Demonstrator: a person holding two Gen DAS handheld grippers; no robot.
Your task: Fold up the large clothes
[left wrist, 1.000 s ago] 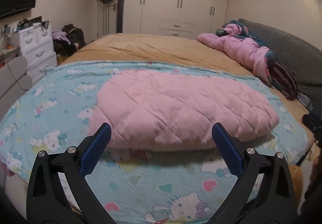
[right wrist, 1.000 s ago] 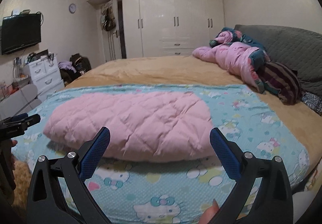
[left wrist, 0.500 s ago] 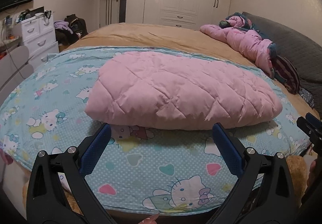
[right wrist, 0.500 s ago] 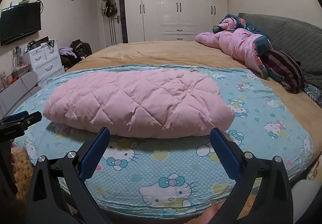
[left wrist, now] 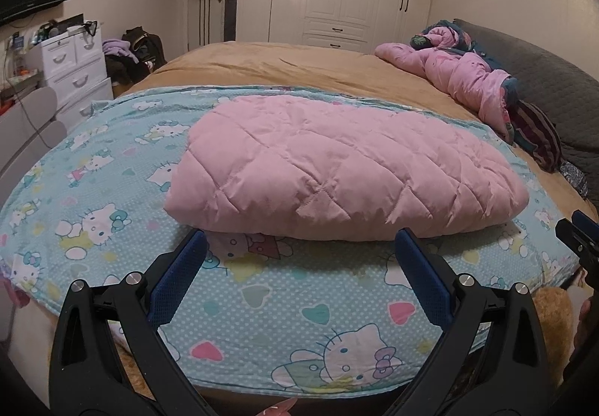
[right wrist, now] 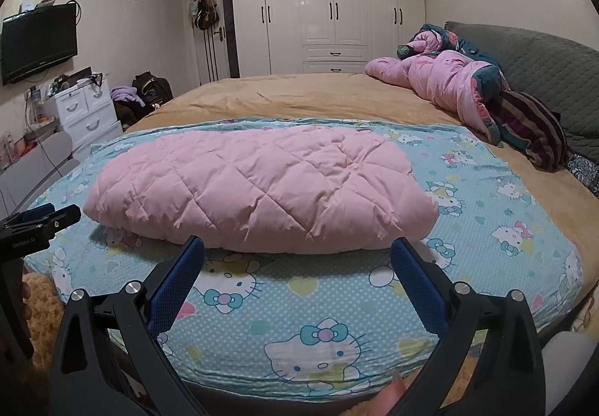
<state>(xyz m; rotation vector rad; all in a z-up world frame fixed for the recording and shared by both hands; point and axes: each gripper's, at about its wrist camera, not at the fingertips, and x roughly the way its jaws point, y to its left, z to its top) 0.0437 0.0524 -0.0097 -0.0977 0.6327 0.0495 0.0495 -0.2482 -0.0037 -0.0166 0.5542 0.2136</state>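
A pink quilted garment [left wrist: 337, 169] lies folded in a puffy bundle on a blue cartoon-cat sheet [left wrist: 112, 169] at the near end of the bed; it also shows in the right wrist view [right wrist: 262, 187]. My left gripper [left wrist: 299, 247] is open and empty, a little in front of the bundle's near edge, above the sheet. My right gripper [right wrist: 297, 251] is open and empty, also just short of the bundle. The right gripper's tip [left wrist: 576, 232] shows at the right edge of the left view; the left one's tip [right wrist: 41, 219] shows at the left edge of the right view.
Beyond the sheet lies a tan bedspread [right wrist: 299, 98]. A crumpled pink jacket [right wrist: 449, 83] and striped cloth [right wrist: 531, 124] lie by the grey headboard [right wrist: 543, 60]. White drawers [right wrist: 86, 109], a wall TV [right wrist: 37, 42] and wardrobes [right wrist: 329, 12] line the room.
Both grippers have pulled back and tilted down, so the bundle sits higher in both views and more sheet shows in front. Both stay open and empty.
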